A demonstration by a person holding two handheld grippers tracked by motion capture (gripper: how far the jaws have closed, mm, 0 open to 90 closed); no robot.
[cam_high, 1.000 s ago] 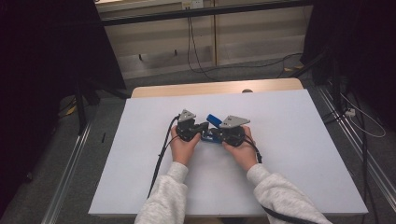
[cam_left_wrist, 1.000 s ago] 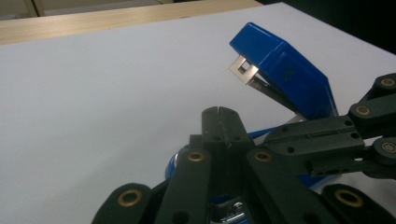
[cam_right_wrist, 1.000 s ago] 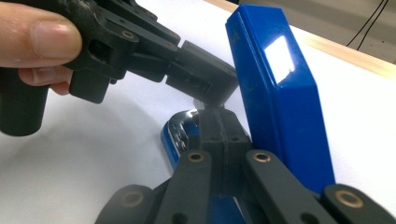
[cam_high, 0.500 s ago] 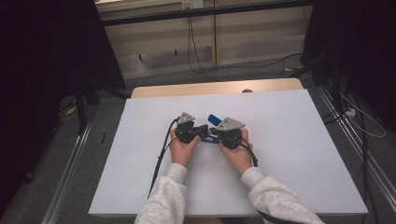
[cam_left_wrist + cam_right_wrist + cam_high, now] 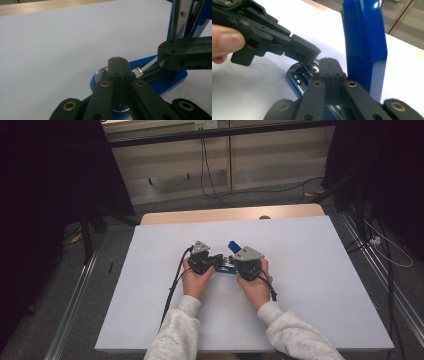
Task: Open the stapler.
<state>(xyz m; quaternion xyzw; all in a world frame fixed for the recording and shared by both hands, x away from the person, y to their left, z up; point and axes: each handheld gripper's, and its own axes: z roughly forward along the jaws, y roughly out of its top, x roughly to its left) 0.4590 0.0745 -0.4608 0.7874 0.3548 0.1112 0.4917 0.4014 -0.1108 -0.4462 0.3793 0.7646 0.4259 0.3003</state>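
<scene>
A blue stapler [image 5: 233, 245] lies opened in the middle of the white table [image 5: 310, 270], its upper arm [image 5: 364, 42] standing upright over its base [image 5: 172, 80]. My left gripper [image 5: 219, 259] comes in from the left and my right gripper [image 5: 231, 265] from the right, and their tips meet over the base. The left gripper [image 5: 118, 60] is shut with nothing between its jaws, its tip just above the chrome anvil plate [image 5: 137, 72]. The right gripper [image 5: 329, 60] is also shut and empty, close beside the upright arm and by the chrome plate [image 5: 300, 72]. The left gripper's jaw [image 5: 299, 51] hangs over that plate.
A hand holds each gripper, and black cables [image 5: 172, 290] trail back toward the person. A wooden strip [image 5: 210, 215] borders the table's far edge. Metal rails [image 5: 75, 310] run along both sides, and loose cables [image 5: 385, 245] lie on the floor at the right.
The right gripper has drifted slightly left and toward the person. The left gripper has hardly moved. Both stay shut over the stapler.
</scene>
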